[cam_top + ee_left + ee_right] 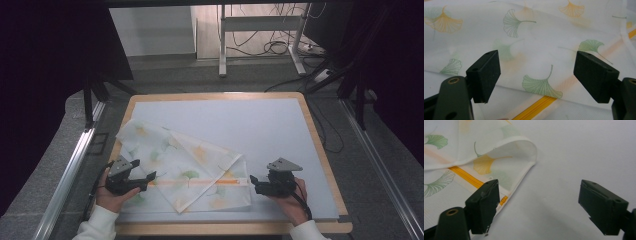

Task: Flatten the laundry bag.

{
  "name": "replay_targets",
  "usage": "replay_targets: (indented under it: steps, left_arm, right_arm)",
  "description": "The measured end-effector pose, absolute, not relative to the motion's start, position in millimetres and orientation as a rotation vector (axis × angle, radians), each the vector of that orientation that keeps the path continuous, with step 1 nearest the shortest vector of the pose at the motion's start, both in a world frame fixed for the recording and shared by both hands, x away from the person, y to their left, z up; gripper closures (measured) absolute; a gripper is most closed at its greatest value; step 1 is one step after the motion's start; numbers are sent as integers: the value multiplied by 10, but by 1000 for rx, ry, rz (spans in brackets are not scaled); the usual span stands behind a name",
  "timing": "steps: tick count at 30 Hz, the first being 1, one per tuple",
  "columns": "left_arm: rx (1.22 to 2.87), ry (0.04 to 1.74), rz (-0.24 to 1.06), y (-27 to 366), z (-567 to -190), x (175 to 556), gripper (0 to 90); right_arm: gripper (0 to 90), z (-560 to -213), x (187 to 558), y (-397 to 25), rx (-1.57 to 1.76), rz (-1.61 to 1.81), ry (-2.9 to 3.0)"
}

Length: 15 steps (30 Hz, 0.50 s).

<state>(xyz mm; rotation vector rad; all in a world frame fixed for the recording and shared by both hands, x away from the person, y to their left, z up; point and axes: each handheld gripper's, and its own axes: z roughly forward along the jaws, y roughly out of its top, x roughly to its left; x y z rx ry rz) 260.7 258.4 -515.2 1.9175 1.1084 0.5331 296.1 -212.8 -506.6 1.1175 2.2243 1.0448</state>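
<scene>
A white ginkgo-print zippered mesh bag (185, 167) lies partly folded at lower centre-left of the high view on the pale table mat (280, 130); its orange zipper (200, 182) runs left to right between both grippers; the left gripper (145, 179), jaws apart, overlaps its left end; the right gripper (254, 181), jaws apart, sits just beside its right corner.

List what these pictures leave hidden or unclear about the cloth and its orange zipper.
- Zipper, high view: too small to tell whether open or closed.
- Zipper's near end, left gripper view: cut off by the bottom edge.
- Cloth underside, all views: hidden by its folded-over layer.
- Zipper end, right gripper view: behind the right hand-held gripper's jaw.
</scene>
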Motion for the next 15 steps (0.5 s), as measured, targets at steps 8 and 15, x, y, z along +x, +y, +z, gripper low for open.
replay_targets:
  steps: [8, 15]
  left_arm:
    - [1926, 1104, 535, 2581, -5151, 2605, 209]
    - [1949, 1096, 518, 2566, -5166, 2619, 215]
  right_arm:
    - [234, -5057, 2957, -2129, 1132, 1068, 2248]
    - [235, -5074, 2957, -2107, 1125, 1055, 2272]
